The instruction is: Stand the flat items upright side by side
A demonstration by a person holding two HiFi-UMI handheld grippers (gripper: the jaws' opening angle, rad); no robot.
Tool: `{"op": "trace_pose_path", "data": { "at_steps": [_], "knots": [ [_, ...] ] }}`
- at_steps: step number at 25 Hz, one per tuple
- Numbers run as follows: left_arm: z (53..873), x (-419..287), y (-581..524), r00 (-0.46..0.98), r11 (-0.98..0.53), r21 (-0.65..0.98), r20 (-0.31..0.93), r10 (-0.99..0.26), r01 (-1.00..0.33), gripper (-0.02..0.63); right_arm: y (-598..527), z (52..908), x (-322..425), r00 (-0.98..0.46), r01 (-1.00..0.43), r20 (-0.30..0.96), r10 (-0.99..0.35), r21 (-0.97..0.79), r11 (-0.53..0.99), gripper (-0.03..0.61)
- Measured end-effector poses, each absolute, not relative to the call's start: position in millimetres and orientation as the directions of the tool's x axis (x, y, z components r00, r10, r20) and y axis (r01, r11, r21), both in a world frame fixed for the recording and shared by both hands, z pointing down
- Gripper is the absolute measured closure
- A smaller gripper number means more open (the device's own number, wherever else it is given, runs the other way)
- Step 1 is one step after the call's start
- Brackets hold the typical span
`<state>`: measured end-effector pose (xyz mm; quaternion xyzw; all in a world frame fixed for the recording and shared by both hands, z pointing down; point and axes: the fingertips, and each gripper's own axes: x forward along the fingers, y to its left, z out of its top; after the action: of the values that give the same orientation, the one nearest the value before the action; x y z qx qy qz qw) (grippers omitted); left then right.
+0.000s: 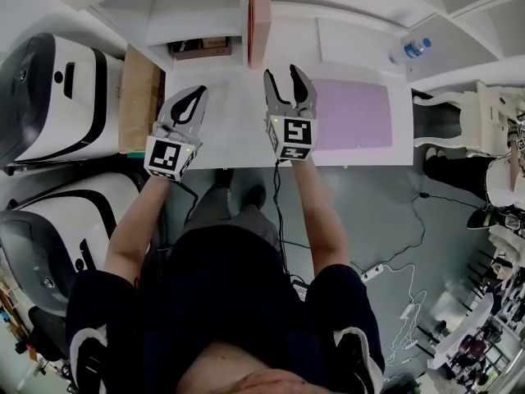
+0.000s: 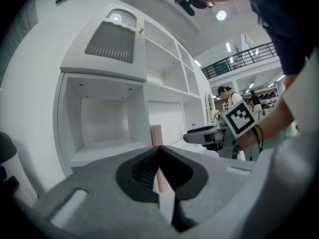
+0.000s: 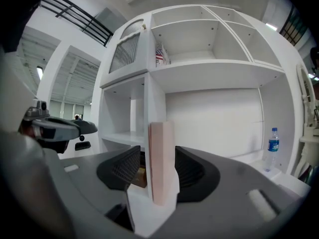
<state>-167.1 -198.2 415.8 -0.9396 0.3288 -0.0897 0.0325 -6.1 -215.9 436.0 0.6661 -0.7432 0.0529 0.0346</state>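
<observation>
The pink book [image 1: 258,19] stands upright at the back of the desk [image 1: 230,125], against the shelf divider. The right gripper [image 1: 284,78] is just in front of the book, spread and pinching nothing. The left gripper [image 1: 199,93], left of the book, is pressed together and empty. A flat lilac item [image 1: 353,113] lies on the desk right of the book. In my judgement it is next to be lifted by an edge and stood beside the book. The shelf compartment [image 1: 193,29] left of the book holds a brown object [image 1: 201,49].
</observation>
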Motion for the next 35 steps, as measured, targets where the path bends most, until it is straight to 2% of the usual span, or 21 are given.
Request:
{"op": "trace_pose_path", "data": {
  "at_steps": [5, 9, 12, 18, 23, 29, 35],
  "knots": [
    [414, -158, -192, 0.783, -0.797, -0.115, 0.146, -0.604, -0.593, 0.607, -188, 427, -1, -0.120, -0.988, 0.130, -0.984, -0.109, 0.106, 0.357],
    [410, -150, -188, 0.800, -0.814, -0.099, 0.150, -0.581, -0.573, 0.535, -161, 420, 7, -0.126, -0.983, 0.144, -0.981, -0.149, 0.104, 0.356],
    [404, -138, -179, 0.815, -0.828, -0.090, 0.148, -0.560, -0.553, 0.507, -136, 413, 19, -0.123, -0.981, 0.154, -0.980, -0.166, 0.097, 0.356],
    [393, -109, -153, 0.846, -0.858, -0.101, 0.143, -0.514, -0.504, 0.391, -84, 403, 45, -0.109, -0.982, 0.168, -0.980, -0.172, 0.080, 0.353],
    [385, -82, -128, 0.865, -0.876, -0.099, 0.143, -0.482, -0.472, 0.331, -38, 395, 68, -0.095, -0.981, 0.166, -0.982, -0.185, 0.063, 0.350],
    [382, -48, -104, 0.893, -0.907, -0.075, 0.160, -0.420, -0.413, 0.247, 6, 390, 92, -0.068, -0.980, 0.170, -0.983, -0.195, 0.034, 0.319],
    [383, -16, -93, 0.927, -0.943, -0.038, 0.173, -0.333, -0.331, 0.202, 37, 392, 113, -0.022, -0.976, 0.190, -0.982, -0.218, -0.021, 0.270]
  ]
}}
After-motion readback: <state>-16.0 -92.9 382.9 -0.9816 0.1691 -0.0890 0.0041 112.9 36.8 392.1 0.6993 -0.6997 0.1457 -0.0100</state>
